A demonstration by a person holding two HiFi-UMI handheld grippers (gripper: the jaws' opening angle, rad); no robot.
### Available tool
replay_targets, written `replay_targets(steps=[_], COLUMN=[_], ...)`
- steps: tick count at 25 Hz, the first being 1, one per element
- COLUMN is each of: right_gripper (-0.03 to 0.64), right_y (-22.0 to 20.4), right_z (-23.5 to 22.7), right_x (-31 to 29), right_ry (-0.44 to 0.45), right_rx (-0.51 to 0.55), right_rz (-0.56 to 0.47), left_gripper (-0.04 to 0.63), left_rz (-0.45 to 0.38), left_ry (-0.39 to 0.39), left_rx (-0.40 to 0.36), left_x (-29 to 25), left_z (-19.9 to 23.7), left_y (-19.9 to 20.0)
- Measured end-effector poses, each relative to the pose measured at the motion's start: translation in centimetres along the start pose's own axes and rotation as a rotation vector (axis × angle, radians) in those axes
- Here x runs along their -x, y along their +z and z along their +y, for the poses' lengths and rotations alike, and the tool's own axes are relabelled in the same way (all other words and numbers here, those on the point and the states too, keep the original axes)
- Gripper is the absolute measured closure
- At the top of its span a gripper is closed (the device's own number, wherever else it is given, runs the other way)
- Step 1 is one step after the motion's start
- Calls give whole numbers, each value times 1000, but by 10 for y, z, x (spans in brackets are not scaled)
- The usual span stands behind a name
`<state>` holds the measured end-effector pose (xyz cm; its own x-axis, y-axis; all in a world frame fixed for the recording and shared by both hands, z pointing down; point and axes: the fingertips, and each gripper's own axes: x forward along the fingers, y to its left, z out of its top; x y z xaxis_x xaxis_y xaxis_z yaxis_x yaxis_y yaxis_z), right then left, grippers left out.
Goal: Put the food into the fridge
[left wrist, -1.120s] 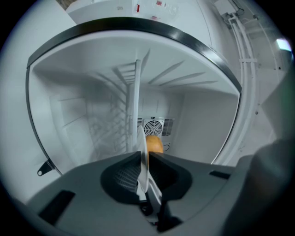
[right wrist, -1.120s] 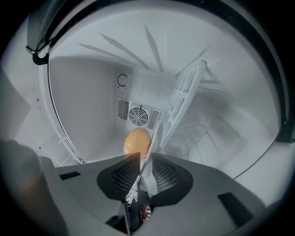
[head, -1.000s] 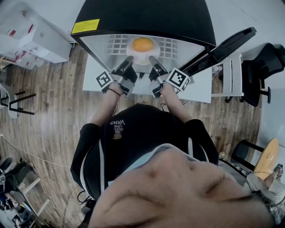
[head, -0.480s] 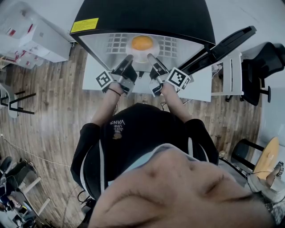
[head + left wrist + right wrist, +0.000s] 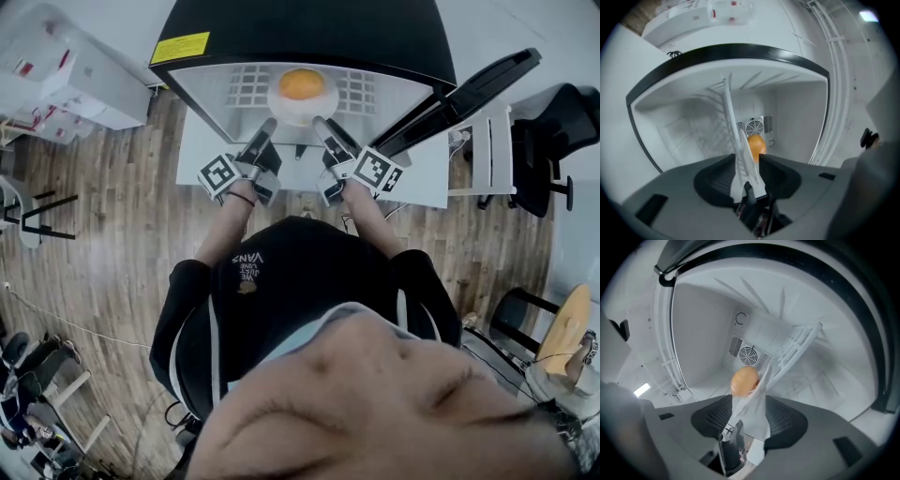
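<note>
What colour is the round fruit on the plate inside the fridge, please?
The fruit is orange, clearest in the head view.

The food [image 5: 301, 83] is orange, its plate [image 5: 302, 111] white, the fridge [image 5: 300, 33] black outside, white within, its label [image 5: 180, 47] yellow.

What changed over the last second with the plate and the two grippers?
Both grippers let go: the jaws of the left gripper and right gripper are opening, the round white plate still between them. The plate, carrying the round orange food, sits slightly deeper on the white wire shelf. The black fridge stays open.
</note>
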<state>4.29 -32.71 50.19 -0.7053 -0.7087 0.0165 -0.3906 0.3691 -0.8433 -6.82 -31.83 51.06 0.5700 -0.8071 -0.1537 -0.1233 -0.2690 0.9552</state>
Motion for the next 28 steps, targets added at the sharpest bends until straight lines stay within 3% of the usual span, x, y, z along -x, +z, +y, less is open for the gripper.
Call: replay_targets(steps=[8,12,17,22,28], right_gripper=[407,420,519,588,600], right_y=[-7,-10,-8,-8,-11], right_z=[6,10,14,16,15], right_x=[9,14,19,21,20], right_ry=[-55,-95,-130,-157,-165], right_rx=[186,313,419,505,545], right_rz=[11,17,12,14,36], left_gripper=[463,463,463,530,569], left_rz=[60,124,207,248,266], left_ry=[20,50,97,100,105], left_rx=[-218,-425,-624,-717,-769], left_x=[12,13,12,11,5], left_z=[-7,-11,-10,-12,-13], left_y=[-12,-16,-25,-31,-33])
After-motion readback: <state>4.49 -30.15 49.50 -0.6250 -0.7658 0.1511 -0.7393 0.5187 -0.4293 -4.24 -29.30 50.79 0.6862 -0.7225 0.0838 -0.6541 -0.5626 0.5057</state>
